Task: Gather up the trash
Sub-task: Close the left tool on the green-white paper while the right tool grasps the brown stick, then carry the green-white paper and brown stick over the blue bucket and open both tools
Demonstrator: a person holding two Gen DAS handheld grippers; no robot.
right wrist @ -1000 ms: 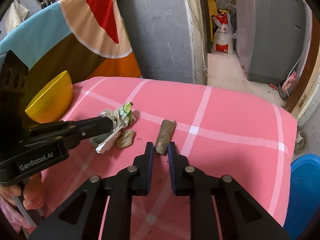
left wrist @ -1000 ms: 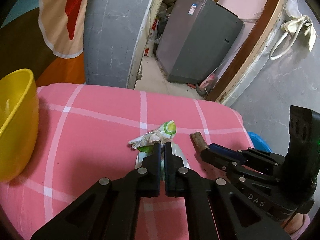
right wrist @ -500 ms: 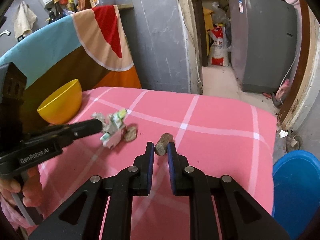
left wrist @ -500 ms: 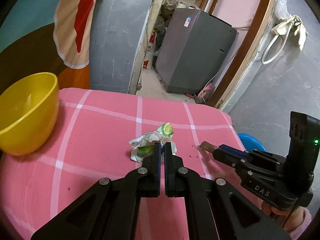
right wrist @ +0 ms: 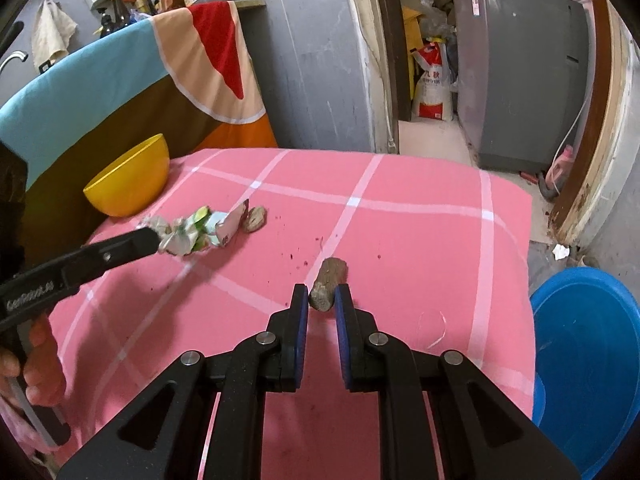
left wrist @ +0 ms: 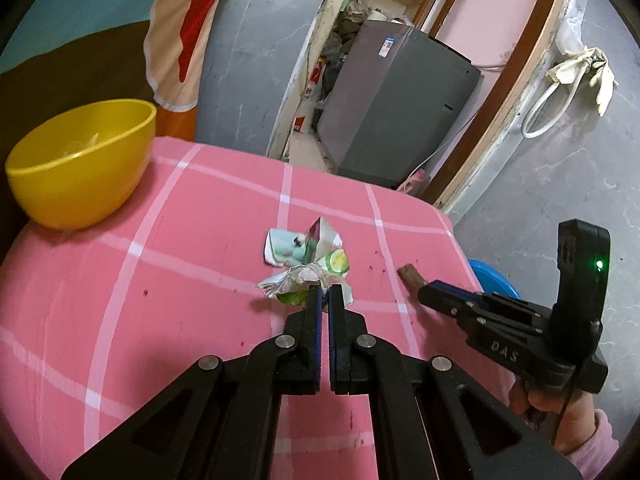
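Crumpled white-green wrapper (left wrist: 308, 276), foil-lined

**Layout on the table**

Bowl (right wrist: 128, 178) at the table's (right wrist: 400, 216) far left edge, in the frame's left. Right of it, mid-left, crumpled wrapper (right wrist: 188, 234) pinched at the left gripper (right wrist: 158, 240) tip, with a small scrap (right wrist: 255, 219) just beyond. Near centre, stick (right wrist: 328, 290) between the right gripper (right wrist: 321, 300) fingers. Off the table, lower right, a tub (right wrist: 592, 360). Behind, upper right, a cabinet (right wrist: 516, 68).

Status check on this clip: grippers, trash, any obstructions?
Left gripper shut on crumpled wrapper, lifted. Right gripper shut on brown stick. Small brown scrap left on pink cloth. Nothing blocking.
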